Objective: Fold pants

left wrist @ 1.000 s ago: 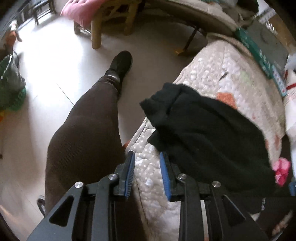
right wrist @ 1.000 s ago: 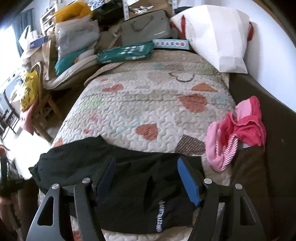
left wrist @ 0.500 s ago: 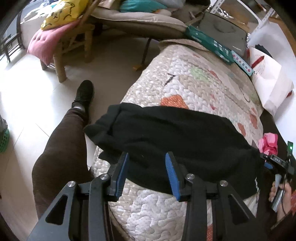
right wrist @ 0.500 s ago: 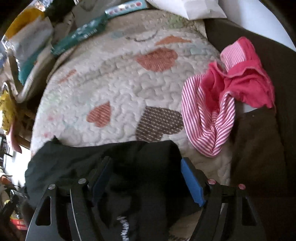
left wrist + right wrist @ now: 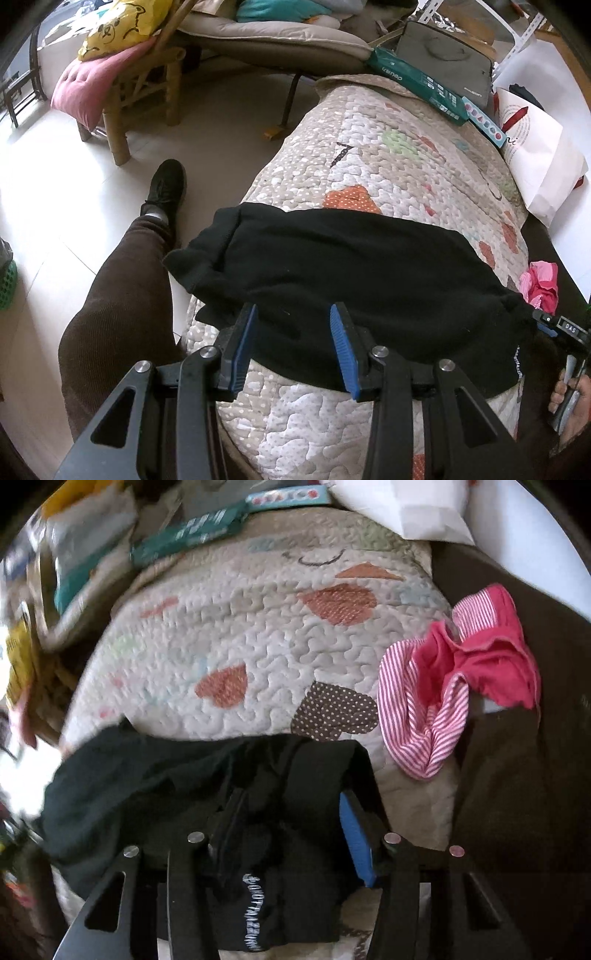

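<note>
Black pants [image 5: 351,273] lie folded across the near end of a quilted bed cover [image 5: 388,158], one end hanging off the left edge. My left gripper [image 5: 291,332] is open, its blue pads just above the pants' near edge. In the right wrist view the pants [image 5: 184,786] fill the foreground. My right gripper [image 5: 291,830] is open with the pants' right end, which has white lettering, bunched between its jaws; cloth covers the left pad. The right gripper also shows at the pants' right end in the left wrist view [image 5: 554,325].
A pink striped garment [image 5: 454,686] lies at the bed's right side beside a dark frame [image 5: 535,775]. Green boxes [image 5: 417,81], a grey bag [image 5: 443,62] and a white bag [image 5: 535,155] sit at the bed's head. A person's leg [image 5: 114,295] stands left of the bed; a wooden chair [image 5: 140,85] beyond.
My left gripper has opened wider and come closer over the pants. My right gripper has pushed forward and lower into the pants' right end, so cloth now bunches between its jaws.
</note>
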Available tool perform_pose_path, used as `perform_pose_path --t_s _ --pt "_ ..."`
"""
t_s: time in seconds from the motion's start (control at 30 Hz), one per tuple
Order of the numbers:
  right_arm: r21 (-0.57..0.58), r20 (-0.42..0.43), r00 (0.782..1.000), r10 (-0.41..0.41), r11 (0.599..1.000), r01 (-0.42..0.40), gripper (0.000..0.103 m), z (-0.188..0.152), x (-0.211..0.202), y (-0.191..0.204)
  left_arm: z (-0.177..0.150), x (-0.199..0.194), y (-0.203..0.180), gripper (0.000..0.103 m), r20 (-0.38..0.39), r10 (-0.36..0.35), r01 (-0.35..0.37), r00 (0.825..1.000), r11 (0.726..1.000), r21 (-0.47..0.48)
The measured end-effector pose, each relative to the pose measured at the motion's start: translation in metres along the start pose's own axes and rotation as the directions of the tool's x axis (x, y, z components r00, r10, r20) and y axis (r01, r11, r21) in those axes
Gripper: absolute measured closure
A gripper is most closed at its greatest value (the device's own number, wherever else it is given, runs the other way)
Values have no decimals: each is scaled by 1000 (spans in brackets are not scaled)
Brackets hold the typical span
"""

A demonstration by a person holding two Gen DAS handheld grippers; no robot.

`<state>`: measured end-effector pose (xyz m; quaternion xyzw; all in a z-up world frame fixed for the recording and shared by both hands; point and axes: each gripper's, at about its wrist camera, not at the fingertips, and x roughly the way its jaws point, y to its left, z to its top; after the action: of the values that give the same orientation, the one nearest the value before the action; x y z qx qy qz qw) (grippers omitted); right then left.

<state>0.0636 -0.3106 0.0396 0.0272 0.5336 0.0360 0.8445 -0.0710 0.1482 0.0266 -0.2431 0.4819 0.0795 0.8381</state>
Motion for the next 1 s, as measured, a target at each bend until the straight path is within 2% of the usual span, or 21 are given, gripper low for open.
perform_pose_path --t_s 0.03,0.1,0.13,0.17,0.2,0.27,0.43,0.5,0.63,0.7,0.77,0.8,0.83,0.87,0.9,0.93,1.0 --pt "36 -5 999 40 999 -40 48 0 0 -6 0 1 0 63 2 -2 2 1000 1000 5" --pt "57 -43 998 55 997 -52 49 -1 7 -9 -2 3 0 63 1 -4 4 1000 1000 8" --pt "56 -70 996 50 997 -46 58 -2 14 -9 -3 4 -1 63 -1 -7 7 1000 1000 9" --pt "48 -93 995 44 998 -39 77 -4 20 -8 -3 5 -1 63 -3 -6 6 1000 1000 12" --pt "40 -102 994 50 998 -46 86 -5 22 -6 -4 6 -2 63 -5 -3 3 1000 1000 14" --pt "27 -94 994 61 998 -58 89 -4 20 -3 -4 9 -1 63 -9 -1 1 1000 1000 13" --pt "-25 -35 999 -2 1000 1 93 12 9 4 -3 12 -1 63 -4 8 -8 1000 1000 6" --pt "-17 -11 999 -41 999 40 93 22 4 -1 -3 13 -2 63 -4 11 -11 1000 1000 8" --pt "-43 -37 989 -142 989 141 93 29 10 -7 -5 18 -1 63 -11 11 -11 1000 1000 13" --pt "-70 -81 976 -203 978 198 89 22 21 -7 -6 20 -1 63 -19 11 -10 1000 1000 11" --pt "-50 -111 967 -229 973 225 73 18 28 -13 -6 22 0 63 -26 9 -8 1000 1000 9" --pt "-33 -115 967 -227 974 224 70 17 29 -17 -6 22 0 63 -26 8 -7 1000 1000 10" --pt "-6 -106 974 -201 980 201 58 18 27 -21 -6 22 0 63 -23 10 -10 1000 1000 9" --pt "28 -87 984 -153 987 156 36 19 22 -27 -6 22 0 63 -22 10 -10 1000 1000 7" --pt "47 -75 988 -134 989 138 27 20 19 -30 -6 22 0 63 -23 8 -8 1000 1000 3" --pt "63 -47 992 -117 991 120 20 22 13 -33 -5 23 1 63 -26 4 -5 1000 1000 -2" --pt "62 -21 995 -96 993 97 20 25 11 -34 -5 23 1 63 -26 5 -5 1000 1000 1"
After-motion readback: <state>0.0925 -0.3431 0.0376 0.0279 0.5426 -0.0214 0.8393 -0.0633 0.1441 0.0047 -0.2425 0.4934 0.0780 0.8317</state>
